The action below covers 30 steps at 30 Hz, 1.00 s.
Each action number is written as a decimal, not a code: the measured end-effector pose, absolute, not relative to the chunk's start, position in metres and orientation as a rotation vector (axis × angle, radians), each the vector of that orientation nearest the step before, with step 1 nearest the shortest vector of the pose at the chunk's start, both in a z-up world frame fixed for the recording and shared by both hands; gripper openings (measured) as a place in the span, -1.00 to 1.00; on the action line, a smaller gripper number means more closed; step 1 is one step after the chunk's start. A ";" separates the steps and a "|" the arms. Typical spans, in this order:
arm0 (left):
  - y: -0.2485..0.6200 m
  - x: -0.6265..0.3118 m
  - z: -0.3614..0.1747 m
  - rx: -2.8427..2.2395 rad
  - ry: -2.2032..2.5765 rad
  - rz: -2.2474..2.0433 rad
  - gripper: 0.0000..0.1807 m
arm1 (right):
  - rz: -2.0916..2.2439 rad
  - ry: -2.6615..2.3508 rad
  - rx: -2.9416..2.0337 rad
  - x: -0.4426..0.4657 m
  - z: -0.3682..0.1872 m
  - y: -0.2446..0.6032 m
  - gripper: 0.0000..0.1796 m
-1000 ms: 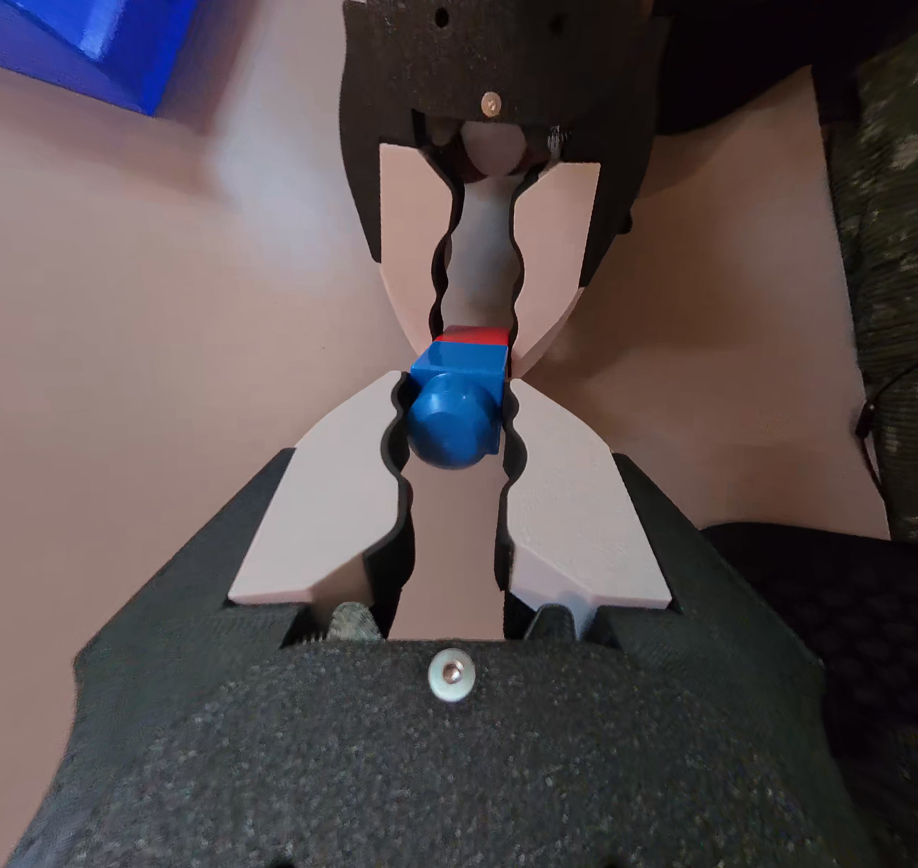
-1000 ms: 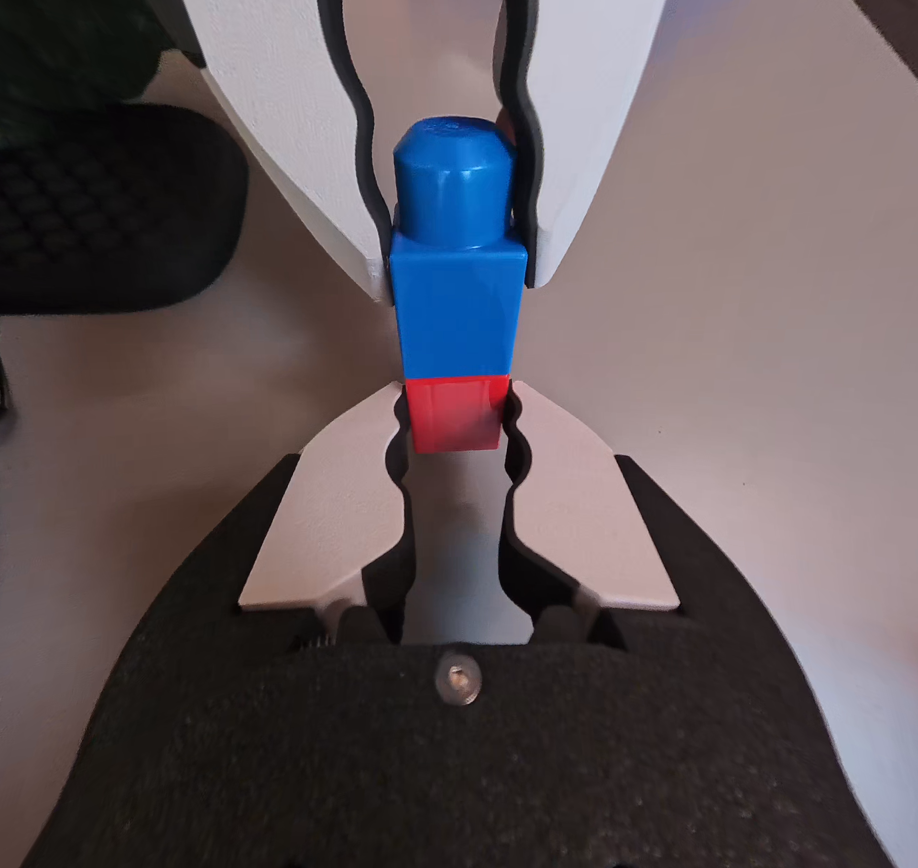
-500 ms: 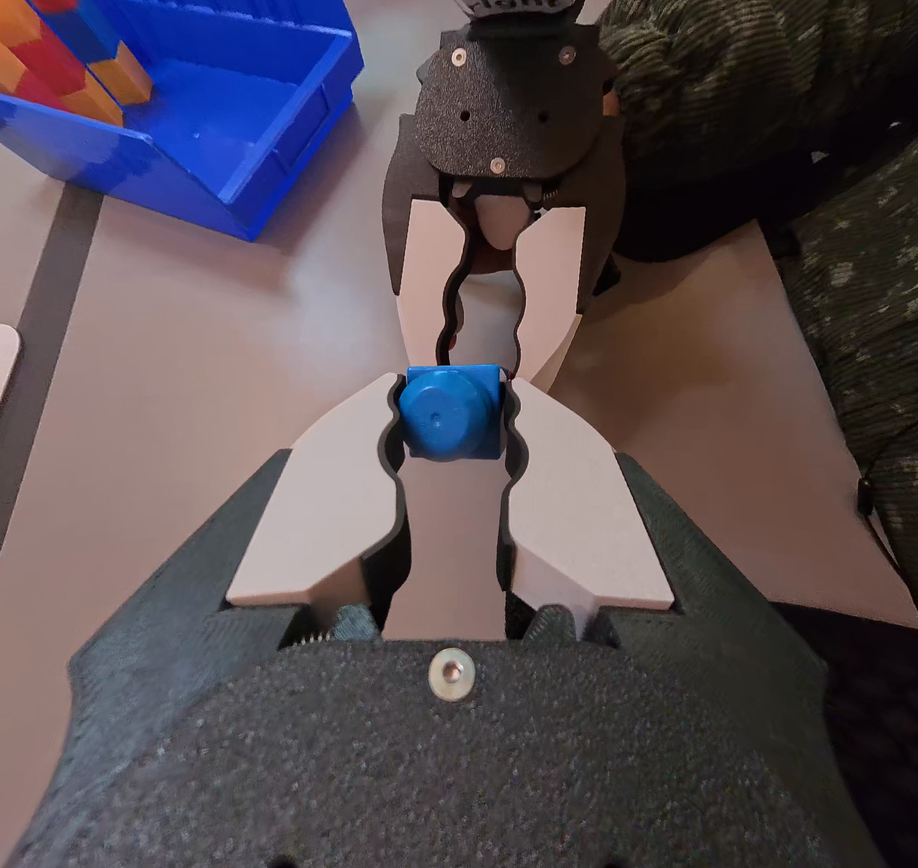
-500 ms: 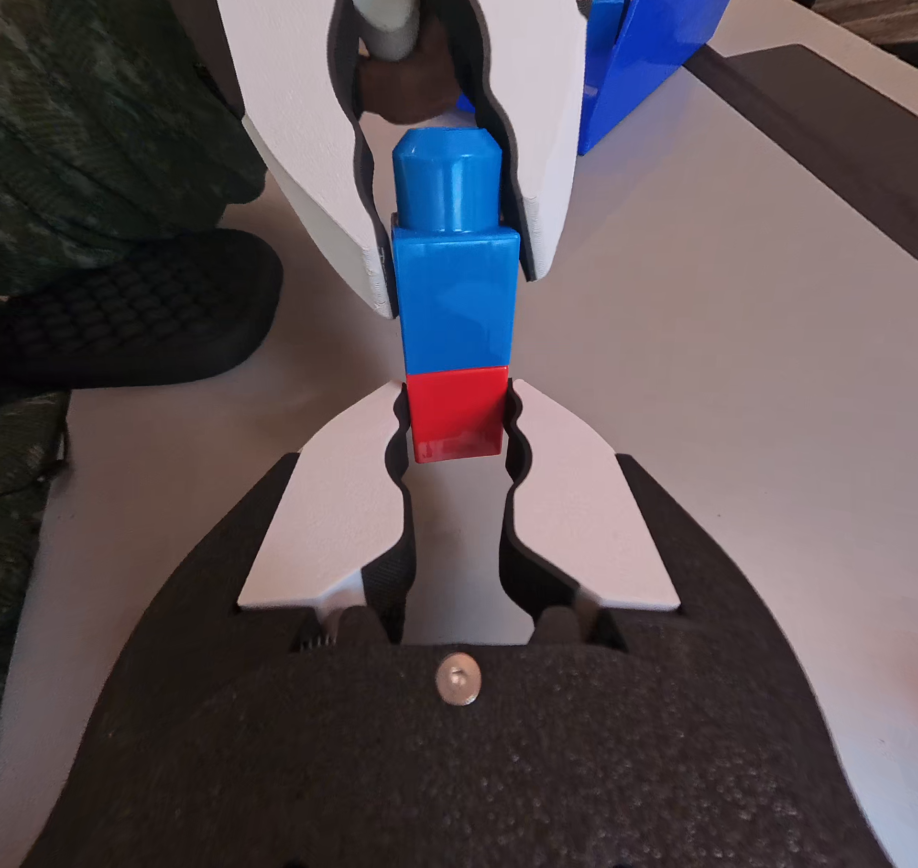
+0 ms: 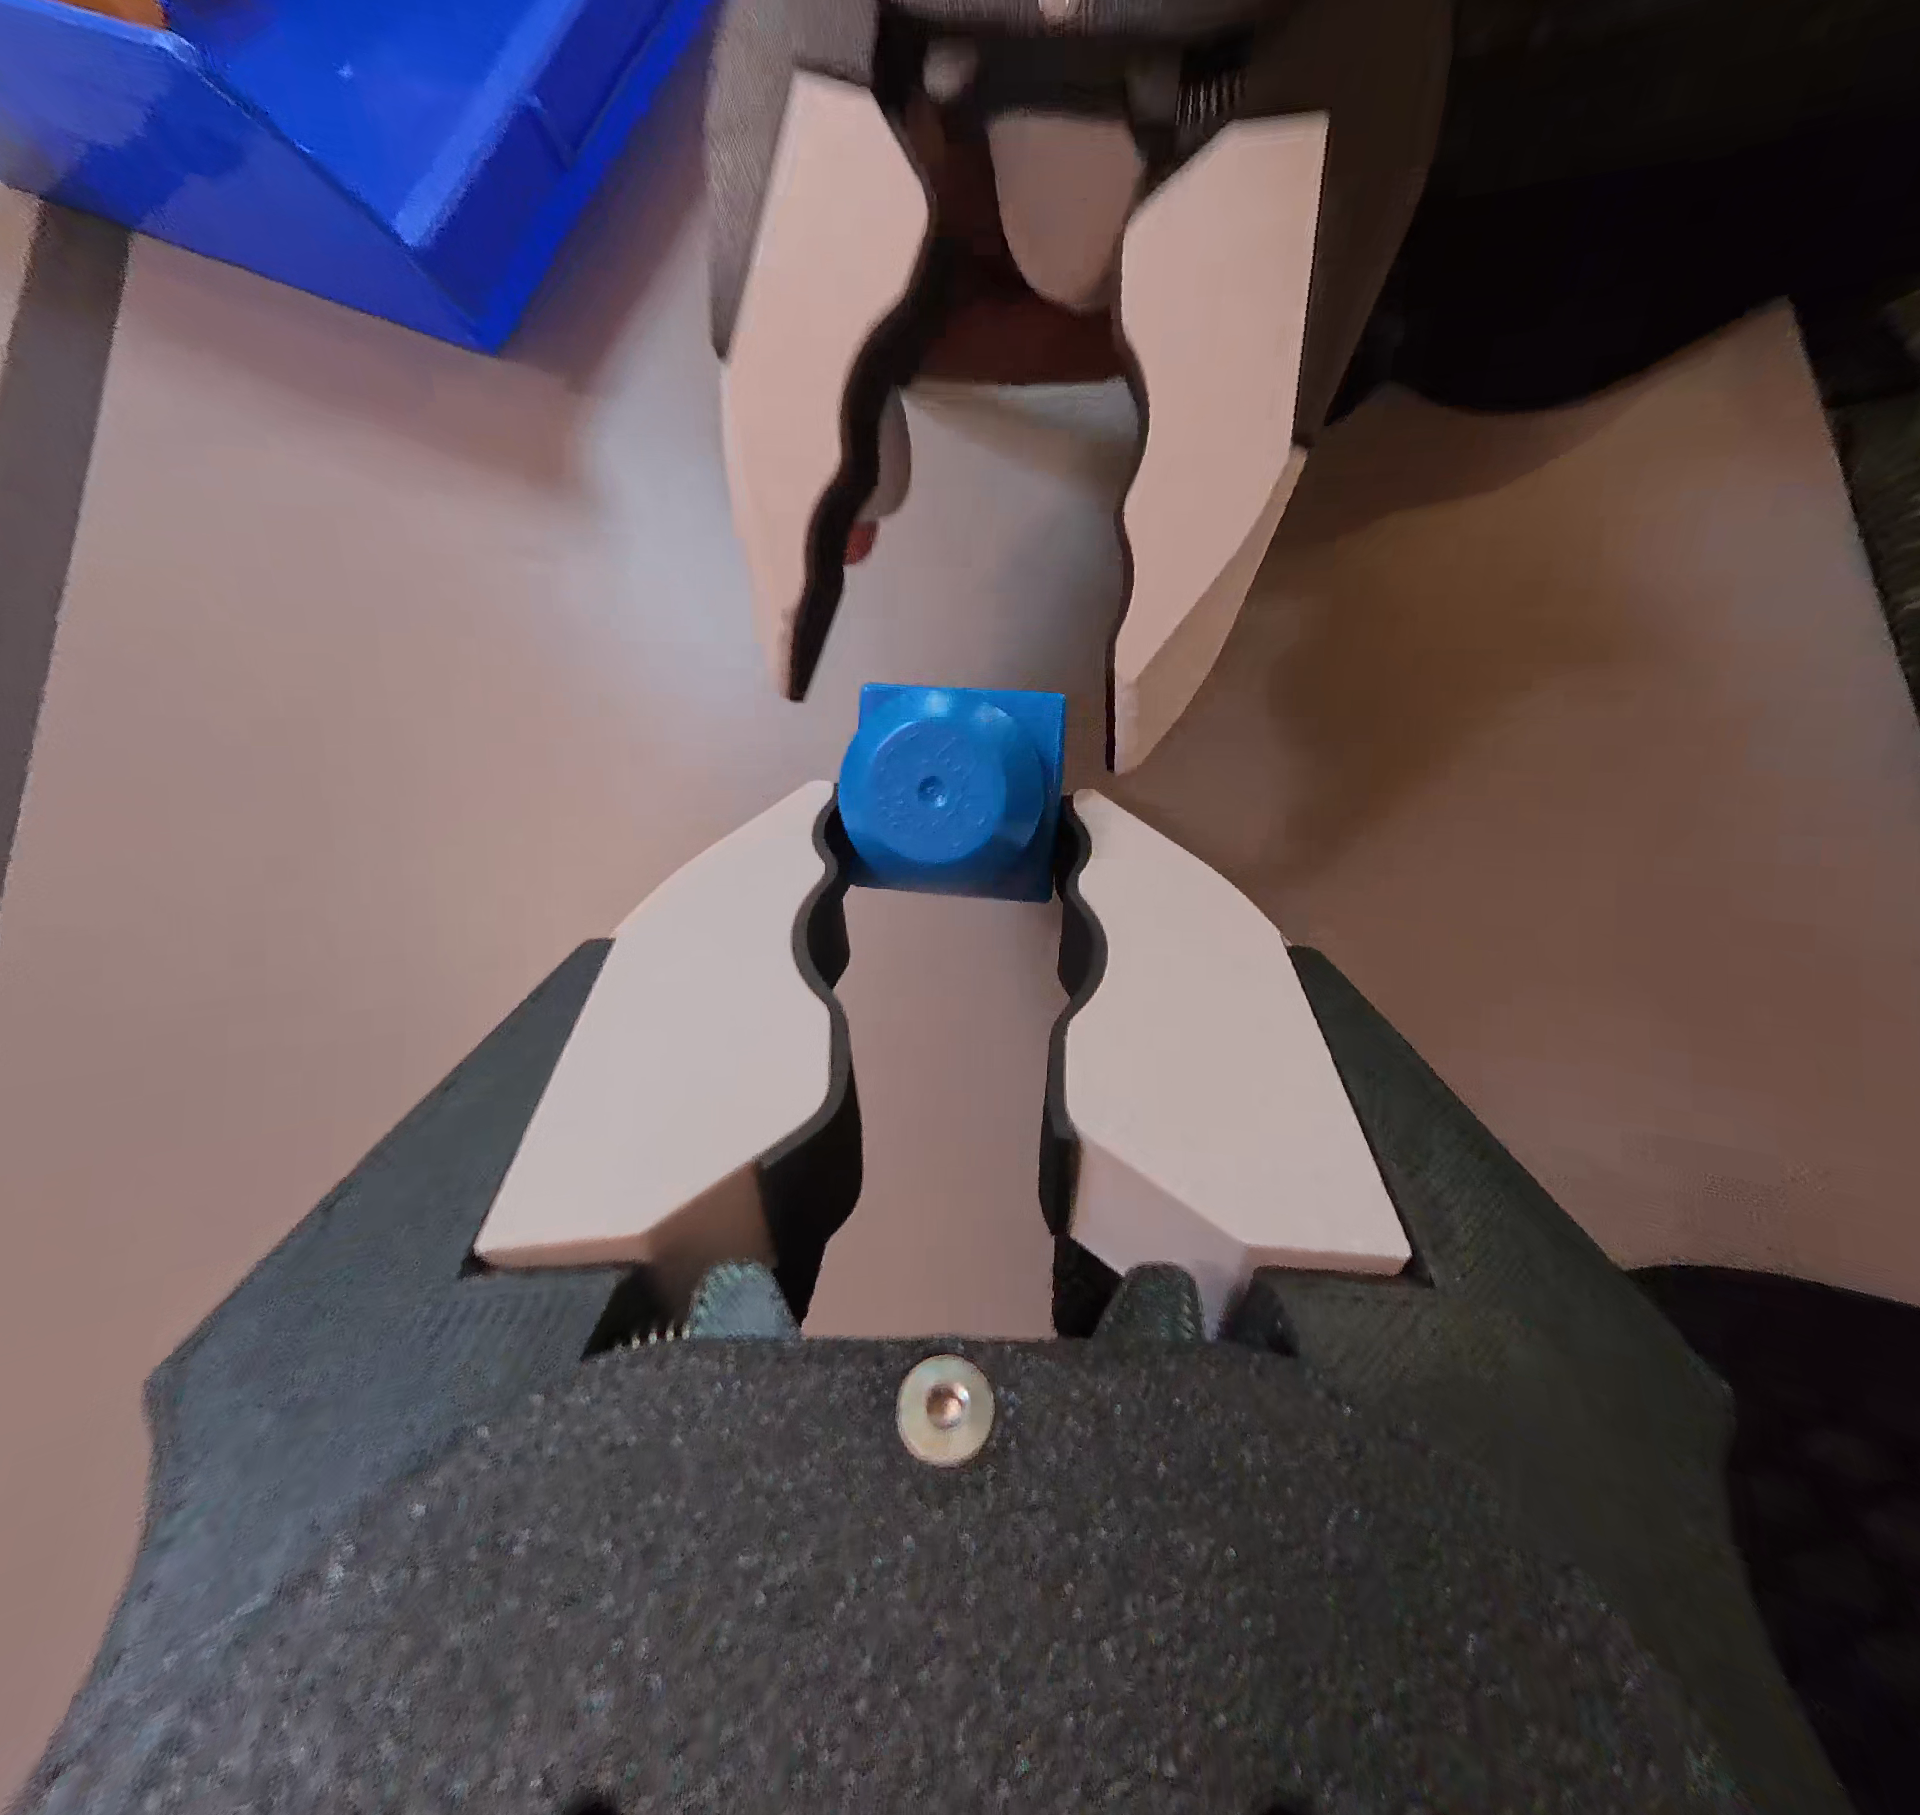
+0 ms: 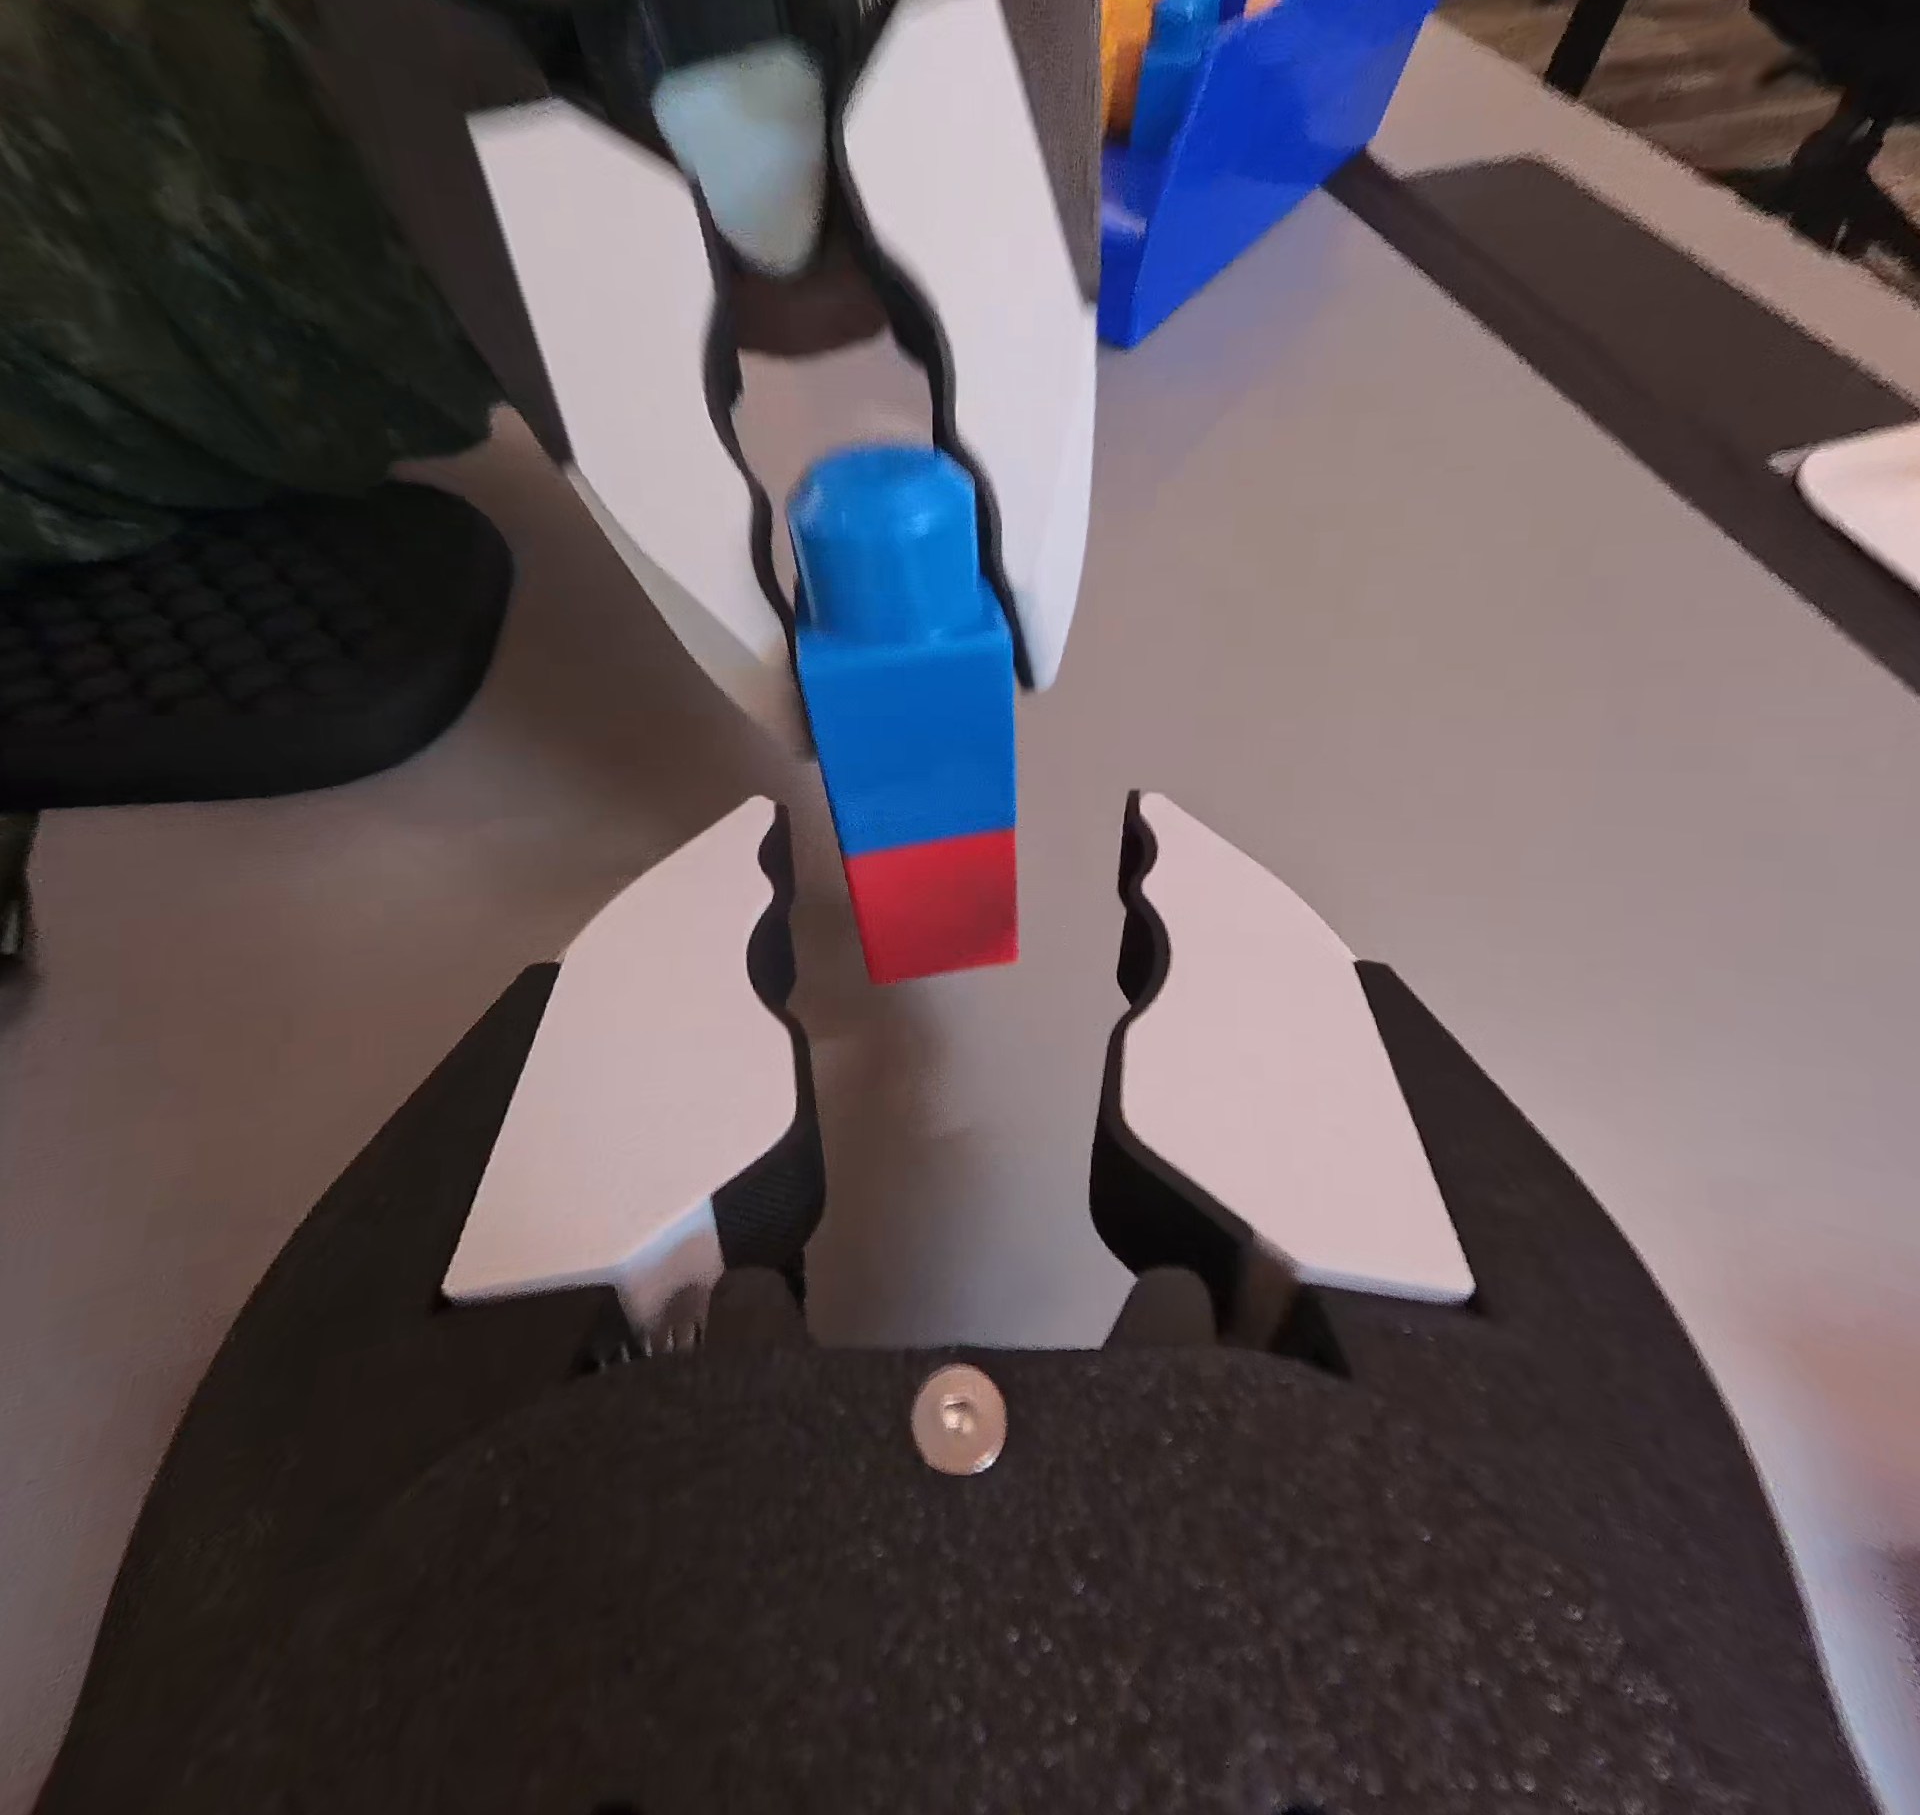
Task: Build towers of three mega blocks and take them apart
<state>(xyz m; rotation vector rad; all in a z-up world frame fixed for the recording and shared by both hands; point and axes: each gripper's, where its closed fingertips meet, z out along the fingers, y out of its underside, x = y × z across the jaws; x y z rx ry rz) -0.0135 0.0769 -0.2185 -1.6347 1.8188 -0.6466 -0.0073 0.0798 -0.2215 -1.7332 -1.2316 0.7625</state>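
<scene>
A blue mega block (image 6: 904, 716) sits pressed onto a red block (image 6: 935, 903), forming a two-block stack. My left gripper (image 5: 951, 809) is shut on the blue block (image 5: 940, 799) near its stud, and I look down on the stud. The red block is hidden under it in that view. My right gripper (image 6: 954, 809) is open, with its fingers (image 6: 675, 986) apart on either side of the red block and not touching it. The left gripper also shows in the right wrist view (image 6: 904, 653), and the right gripper shows in the left wrist view (image 5: 961, 716).
A blue bin (image 5: 343, 134) with orange and blue blocks (image 6: 1153, 30) stands on the light table (image 5: 312, 674) beyond the grippers. A black mesh seat (image 6: 208, 643) and a person's dark green sleeve (image 6: 208, 259) are beside the table. A white object (image 6: 1870, 498) lies at the right edge. Left and right tips are no more than a few centimetres apart. The black mesh seat (image 6: 208, 643) is about 20 centimeters from my right fingertips.
My right gripper has opened, let go of the red block and drawn back a little. My left gripper still holds the blue block with the red one attached.
</scene>
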 end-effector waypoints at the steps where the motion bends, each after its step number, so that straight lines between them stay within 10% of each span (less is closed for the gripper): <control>1: 0.076 -0.012 -0.223 -1.645 1.836 -0.639 -0.59 | 0.787 -1.218 -1.699 -0.007 -0.214 0.079 -0.35; 15: 0.096 -0.022 -0.194 -1.607 1.701 -0.601 -0.57 | 0.789 -1.177 -1.583 0.009 -0.180 0.078 -0.69; 23: 0.238 -0.223 -0.105 -1.766 0.667 -0.251 -0.62 | 0.612 -0.923 -1.740 0.069 -0.200 0.141 -0.69; 30: 0.286 -0.383 -0.161 -2.169 0.492 0.132 -0.58 | 0.560 -0.929 -1.797 0.078 -0.212 0.147 -0.69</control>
